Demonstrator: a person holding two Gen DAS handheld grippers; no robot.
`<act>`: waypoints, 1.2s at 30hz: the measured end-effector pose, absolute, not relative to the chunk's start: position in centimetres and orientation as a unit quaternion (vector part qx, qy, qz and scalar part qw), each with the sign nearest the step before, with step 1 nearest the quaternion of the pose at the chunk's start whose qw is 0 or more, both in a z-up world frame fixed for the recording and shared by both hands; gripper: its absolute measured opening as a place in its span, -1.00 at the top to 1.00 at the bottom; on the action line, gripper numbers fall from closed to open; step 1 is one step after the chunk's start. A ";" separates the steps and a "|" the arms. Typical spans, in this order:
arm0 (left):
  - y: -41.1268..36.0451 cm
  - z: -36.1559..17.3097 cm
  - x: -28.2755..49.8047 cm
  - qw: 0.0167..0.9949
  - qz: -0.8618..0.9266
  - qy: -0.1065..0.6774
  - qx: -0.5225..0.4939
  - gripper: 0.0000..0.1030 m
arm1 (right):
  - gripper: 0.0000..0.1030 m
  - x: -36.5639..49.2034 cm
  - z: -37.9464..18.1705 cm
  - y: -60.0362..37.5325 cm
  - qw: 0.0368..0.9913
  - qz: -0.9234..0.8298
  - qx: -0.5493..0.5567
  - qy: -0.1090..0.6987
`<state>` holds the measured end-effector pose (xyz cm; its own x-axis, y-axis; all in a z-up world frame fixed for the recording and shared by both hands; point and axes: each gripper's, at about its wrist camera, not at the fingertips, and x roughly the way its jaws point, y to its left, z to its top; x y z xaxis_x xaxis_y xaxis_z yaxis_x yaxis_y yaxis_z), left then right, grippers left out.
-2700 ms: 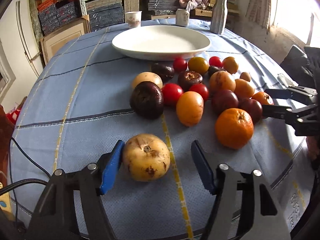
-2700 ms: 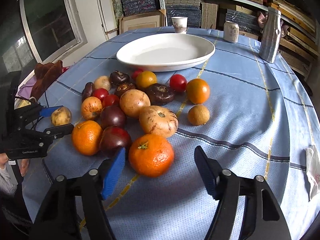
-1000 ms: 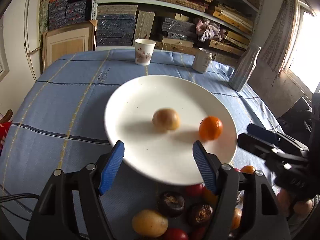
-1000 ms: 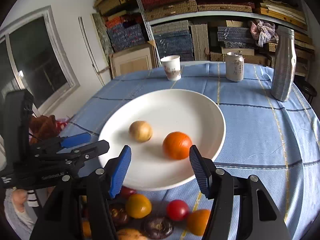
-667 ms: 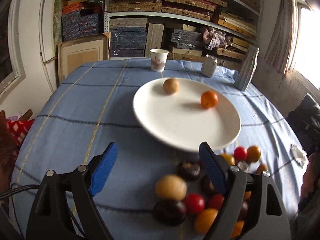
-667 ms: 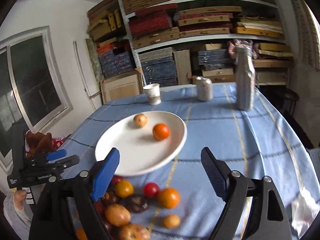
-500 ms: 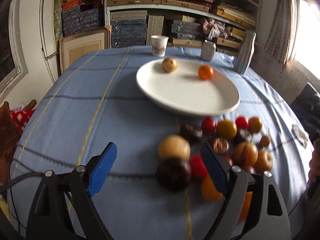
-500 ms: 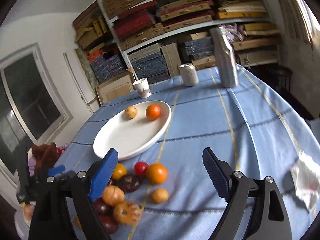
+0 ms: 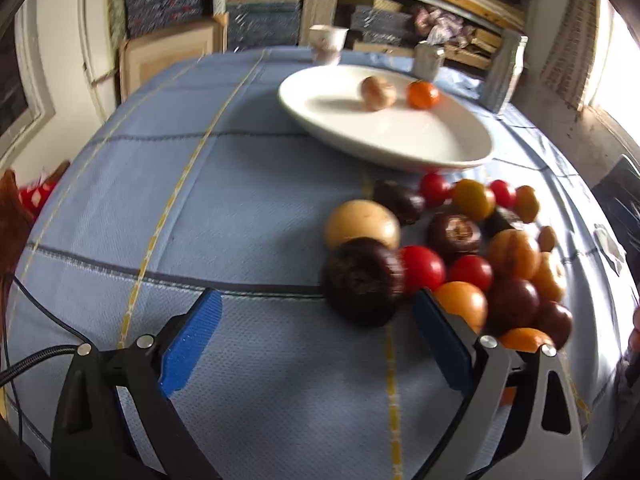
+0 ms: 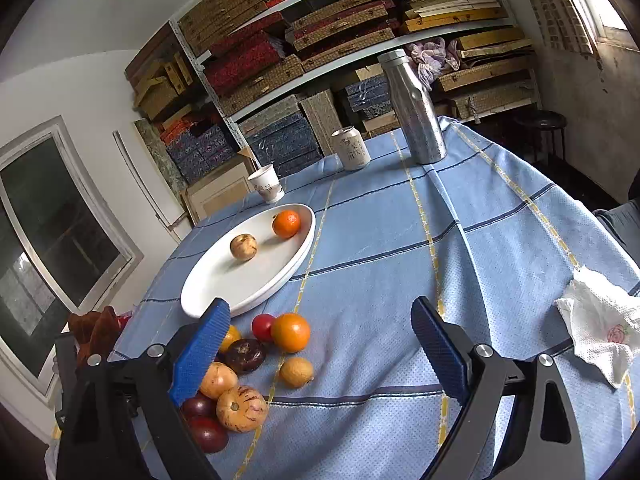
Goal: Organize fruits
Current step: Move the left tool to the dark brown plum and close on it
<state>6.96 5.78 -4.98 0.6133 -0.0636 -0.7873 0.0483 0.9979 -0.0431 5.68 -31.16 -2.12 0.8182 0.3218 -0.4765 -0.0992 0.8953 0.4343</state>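
Observation:
A white oval plate [image 9: 440,148] [image 10: 224,284] holds a tan fruit [image 9: 378,88] [image 10: 243,246] and an orange [image 9: 423,94] [image 10: 286,223]. In front of it lies a pile of several fruits on the blue cloth: a dark purple fruit [image 9: 363,282], a pale yellow fruit [image 9: 361,224], red tomatoes [image 9: 424,269] and orange ones [image 9: 462,306]. My left gripper [image 9: 316,340] is open and empty, low over the cloth just left of the dark fruit. My right gripper [image 10: 320,344] is open and empty, raised above the pile's right side [image 10: 291,332].
A paper cup [image 10: 266,183], a can [image 10: 352,148] and a metal bottle [image 10: 412,108] stand at the table's far side. A crumpled white tissue [image 10: 600,332] lies at the right. Shelves with boxes [image 10: 320,40] stand behind the table.
Both grippers let go of their fruits on the plate and drew back. The left one has dropped toward the pile; the right one has risen and swung right.

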 end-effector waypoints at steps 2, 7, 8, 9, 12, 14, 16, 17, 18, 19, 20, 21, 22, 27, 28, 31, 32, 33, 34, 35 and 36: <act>7.2 -4.8 7.1 0.900 -0.007 0.435 -0.025 -0.86 | -0.80 5.7 -2.3 -31.2 0.932 0.112 0.200 0.281; 10.7 -3.9 6.4 0.908 0.055 0.409 -0.067 -0.86 | -0.81 5.8 -2.3 -31.6 0.930 0.111 0.211 0.280; 11.0 -3.8 6.3 0.909 0.047 0.408 -0.078 -0.86 | -0.81 5.8 -2.3 -31.6 0.930 0.112 0.211 0.280; 10.9 -3.8 6.3 0.909 0.036 0.407 -0.081 -0.86 | -0.81 5.8 -2.3 -31.6 0.930 0.112 0.210 0.279; 8.7 -3.9 6.2 0.912 0.017 0.409 -0.035 -0.86 | -0.81 5.7 -2.3 -31.3 0.931 0.119 0.204 0.279; 6.9 -3.9 6.0 0.913 0.020 0.407 0.013 -0.86 | -0.81 5.5 -2.3 -31.1 0.931 0.124 0.198 0.279; 5.7 -3.8 5.9 0.914 0.033 0.401 0.053 -0.86 | -0.81 5.4 -2.3 -30.7 0.931 0.132 0.192 0.281; 5.2 -3.9 5.8 0.913 0.037 0.400 0.069 -0.86 | -0.81 5.3 -2.3 -30.6 0.931 0.135 0.189 0.282; 5.0 -4.0 5.8 0.912 0.035 0.402 0.074 -0.86 | -0.81 5.3 -2.4 -30.4 0.931 0.139 0.185 0.284; 4.9 -4.0 5.9 0.911 0.032 0.404 0.075 -0.86 | -0.81 5.3 -2.4 -30.1 0.930 0.141 0.181 0.286; 5.0 -4.1 6.0 0.910 0.027 0.408 0.071 -0.86 | -0.81 5.2 -2.4 -30.0 0.930 0.143 0.177 0.288; 5.0 -4.1 6.1 0.909 0.025 0.410 0.066 -0.86 | -0.81 5.3 -2.5 -29.7 0.930 0.144 0.172 0.291; 5.3 -4.1 6.2 0.909 0.023 0.411 0.060 -0.86 | -0.81 5.3 -2.5 -29.6 0.930 0.146 0.169 0.292; 5.5 -3.5 5.6 0.916 -0.006 0.398 0.038 -0.91 | -0.81 5.4 -2.6 -29.5 0.928 0.145 0.169 0.299; 5.3 -3.6 5.5 0.916 -0.004 0.399 0.043 -0.92 | -0.81 5.4 -2.5 -29.6 0.928 0.144 0.171 0.298; 5.3 -3.7 5.8 0.915 -0.016 0.402 0.032 -0.91 | -0.81 5.4 -2.5 -29.6 0.927 0.144 0.171 0.301; 5.5 -3.8 5.9 0.914 -0.016 0.405 0.024 -0.91 | -0.81 5.4 -2.6 -29.5 0.926 0.145 0.169 0.303; 5.6 -4.1 6.2 0.910 -0.015 0.413 0.019 -0.91 | -0.81 5.5 -2.6 -29.4 0.926 0.145 0.168 0.305; 5.7 -4.3 6.3 0.908 -0.017 0.419 0.015 -0.81 | -0.81 5.5 -2.6 -29.3 0.926 0.146 0.166 0.306; 5.7 -4.5 6.4 0.906 -0.020 0.423 0.013 -0.47 | -0.81 5.5 -2.6 -29.2 0.926 0.147 0.163 0.307; 5.7 -4.6 6.5 0.904 -0.021 0.426 0.013 -0.34 | -0.81 5.5 -2.7 -29.2 0.926 0.147 0.161 0.308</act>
<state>6.48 5.72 -4.58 0.6360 -0.0269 -0.7712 0.0489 0.9988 0.0054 5.47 -29.16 -2.65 0.7675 0.3712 -0.5227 -0.1730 0.9050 0.3887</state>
